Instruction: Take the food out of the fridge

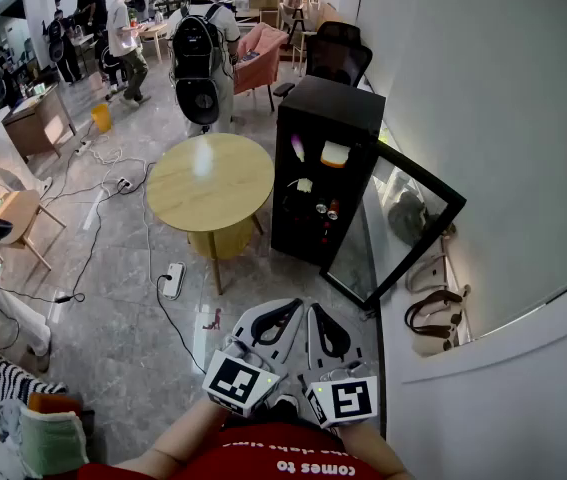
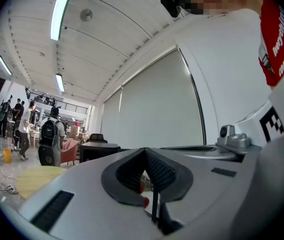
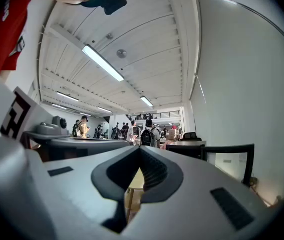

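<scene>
A black mini fridge (image 1: 315, 118) stands against the white wall, its glass door (image 1: 408, 233) swung open toward me. On its shelves I see a yellow-orange food item (image 1: 335, 154), a white item (image 1: 304, 185) and small cans (image 1: 326, 209). My left gripper (image 1: 291, 306) and right gripper (image 1: 315, 314) are held side by side close to my body, well short of the fridge. Both are shut and hold nothing. The left gripper (image 2: 144, 151) faces the fridge (image 2: 99, 151) from far off. Beyond the right gripper (image 3: 139, 149) stands the open door (image 3: 229, 161).
A round wooden table (image 1: 210, 183) stands left of the fridge. A power strip (image 1: 172, 280) and cables lie on the floor. Shoes (image 1: 431, 311) sit by the wall on the right. Several people, an office chair (image 1: 338, 53) and a pink armchair (image 1: 261, 53) are farther back.
</scene>
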A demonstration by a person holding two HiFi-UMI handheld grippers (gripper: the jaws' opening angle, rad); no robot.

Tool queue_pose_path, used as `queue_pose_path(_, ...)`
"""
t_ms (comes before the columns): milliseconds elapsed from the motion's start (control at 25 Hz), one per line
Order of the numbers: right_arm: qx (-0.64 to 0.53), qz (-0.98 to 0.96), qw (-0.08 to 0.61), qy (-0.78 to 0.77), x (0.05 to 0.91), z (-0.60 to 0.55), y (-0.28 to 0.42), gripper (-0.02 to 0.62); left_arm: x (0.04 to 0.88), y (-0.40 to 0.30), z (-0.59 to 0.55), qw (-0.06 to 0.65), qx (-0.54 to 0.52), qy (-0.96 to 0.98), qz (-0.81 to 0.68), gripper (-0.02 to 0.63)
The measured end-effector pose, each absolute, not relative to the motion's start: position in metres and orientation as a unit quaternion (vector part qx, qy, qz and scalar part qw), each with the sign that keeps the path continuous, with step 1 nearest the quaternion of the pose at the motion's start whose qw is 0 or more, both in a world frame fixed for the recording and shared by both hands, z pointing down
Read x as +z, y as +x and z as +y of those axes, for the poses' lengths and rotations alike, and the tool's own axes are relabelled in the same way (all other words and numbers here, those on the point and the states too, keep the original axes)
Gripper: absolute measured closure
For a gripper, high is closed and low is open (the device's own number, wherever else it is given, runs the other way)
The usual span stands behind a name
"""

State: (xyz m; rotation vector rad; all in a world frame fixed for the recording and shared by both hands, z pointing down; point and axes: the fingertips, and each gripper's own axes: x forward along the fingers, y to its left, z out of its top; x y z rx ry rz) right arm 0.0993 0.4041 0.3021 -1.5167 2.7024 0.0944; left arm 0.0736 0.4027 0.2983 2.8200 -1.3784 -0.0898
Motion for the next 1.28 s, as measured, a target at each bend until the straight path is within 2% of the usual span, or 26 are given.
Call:
queue_pose_path(960,0.034,0.878,0.048,-0.475,0.290,0.392,0.122,0.584,0.290,0.096,0.391,-0.002,-0.032,0.898,-0.440,0.598)
queue_pose_path(1160,0.020,0.892,0.099,-0.441,0.285,0.399,0.129,0.584,0.298,0.092,0.394,0.005,-0.029,0.887,-0.462,0.598)
queue_pose_path(1280,0.009,0.896,0.097,-0.433,0.292,0.394,0.129,0.584,0.300,0.095,0.391,-0.001,-0.024,0.880,-0.474,0.598)
